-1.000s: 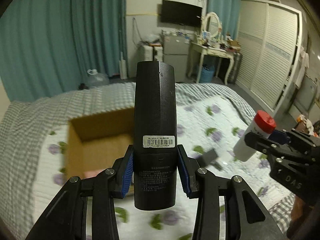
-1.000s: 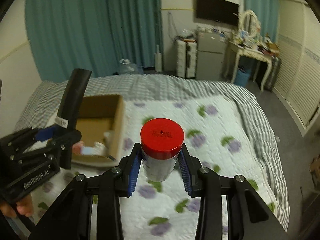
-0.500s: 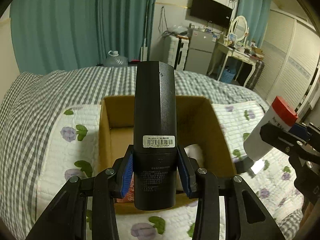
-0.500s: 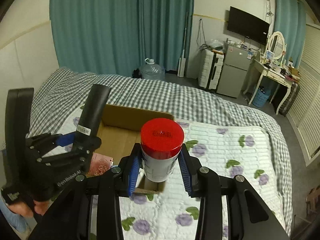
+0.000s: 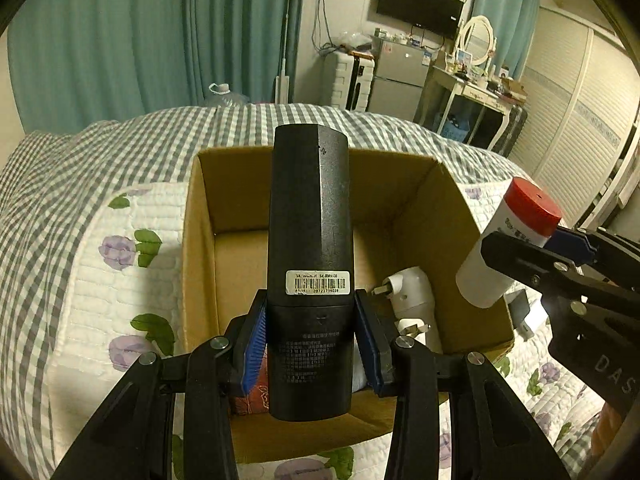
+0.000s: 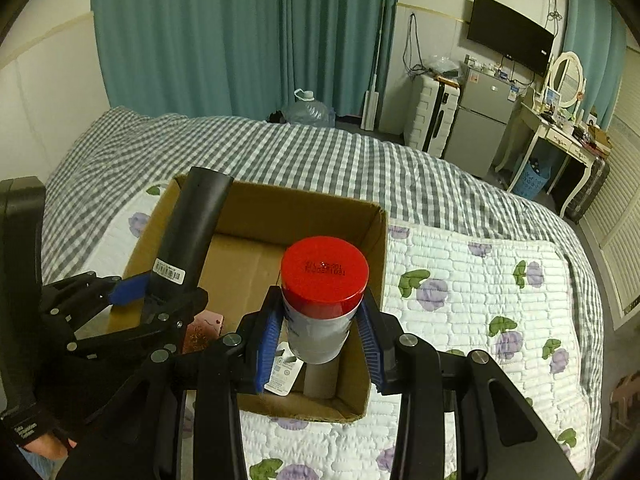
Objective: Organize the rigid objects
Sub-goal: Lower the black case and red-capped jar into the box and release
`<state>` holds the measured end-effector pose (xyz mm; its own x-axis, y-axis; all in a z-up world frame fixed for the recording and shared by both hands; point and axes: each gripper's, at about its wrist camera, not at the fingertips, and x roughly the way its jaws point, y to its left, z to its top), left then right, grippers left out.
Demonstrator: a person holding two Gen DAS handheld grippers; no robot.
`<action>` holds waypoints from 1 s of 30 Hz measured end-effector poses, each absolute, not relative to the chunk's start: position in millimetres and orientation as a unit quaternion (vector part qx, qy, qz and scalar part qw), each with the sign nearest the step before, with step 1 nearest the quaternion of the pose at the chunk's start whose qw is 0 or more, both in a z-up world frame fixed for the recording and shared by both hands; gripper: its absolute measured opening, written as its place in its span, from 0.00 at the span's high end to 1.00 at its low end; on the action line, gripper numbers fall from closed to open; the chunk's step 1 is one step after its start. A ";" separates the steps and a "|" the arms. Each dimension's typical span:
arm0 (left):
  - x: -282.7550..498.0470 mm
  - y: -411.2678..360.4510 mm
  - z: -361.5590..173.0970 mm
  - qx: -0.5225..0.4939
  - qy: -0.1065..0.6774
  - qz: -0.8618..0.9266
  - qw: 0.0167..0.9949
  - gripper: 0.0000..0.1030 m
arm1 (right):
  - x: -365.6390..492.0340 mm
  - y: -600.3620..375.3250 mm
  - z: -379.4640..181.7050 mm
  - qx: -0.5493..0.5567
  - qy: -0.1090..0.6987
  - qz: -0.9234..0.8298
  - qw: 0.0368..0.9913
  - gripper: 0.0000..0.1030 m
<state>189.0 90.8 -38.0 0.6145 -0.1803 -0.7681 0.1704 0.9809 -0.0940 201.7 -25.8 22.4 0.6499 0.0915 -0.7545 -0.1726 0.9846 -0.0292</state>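
Observation:
My left gripper (image 5: pixel 310 342) is shut on a tall black device with a barcode label (image 5: pixel 310 248) and holds it over the open cardboard box (image 5: pixel 200 240) on the bed. It also shows in the right wrist view (image 6: pixel 192 236). My right gripper (image 6: pixel 320 340) is shut on a white bottle with a red cap (image 6: pixel 324 292), held over the box's right near corner (image 6: pixel 374 272). The bottle also shows in the left wrist view (image 5: pixel 508 240). Inside the box lie a white charger-like item (image 5: pixel 412 300), a reddish packet (image 6: pixel 202 330) and a cardboard tube (image 6: pixel 320 380).
The box sits on a white quilt with purple flowers (image 6: pixel 480 292) over a grey checked sheet (image 6: pixel 280 152). Teal curtains (image 6: pixel 240 40), a water jug (image 6: pixel 308 110), a suitcase, a small fridge (image 6: pixel 480 120) and a dressing table stand beyond the bed.
Both grippers have moved closer to the box and lower over it, still holding their objects. The box now fills more of both views.

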 end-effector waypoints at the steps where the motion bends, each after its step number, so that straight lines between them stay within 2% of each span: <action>1: 189.0 90.5 -39.4 -0.006 0.430 -0.098 0.898 0.59 | 201.7 -25.3 21.3 -0.049 0.413 0.072 0.906 0.64; 3: 188.1 91.3 -39.7 -0.013 0.427 -0.101 0.898 0.58 | 202.8 -25.6 18.9 -0.048 0.416 0.070 0.906 0.64; 7: 183.5 90.9 -32.2 -0.019 0.416 -0.103 0.903 0.47 | 202.5 -26.1 18.9 -0.047 0.416 0.069 0.906 0.64; 18: 168.4 99.2 4.8 0.017 0.377 -0.062 0.924 0.42 | 202.7 -19.4 26.8 -0.042 0.423 0.071 0.902 0.64; 30: 179.0 131.0 -2.2 0.011 0.371 -0.025 0.928 0.40 | 249.3 6.6 -22.5 -0.045 0.501 0.095 0.859 0.64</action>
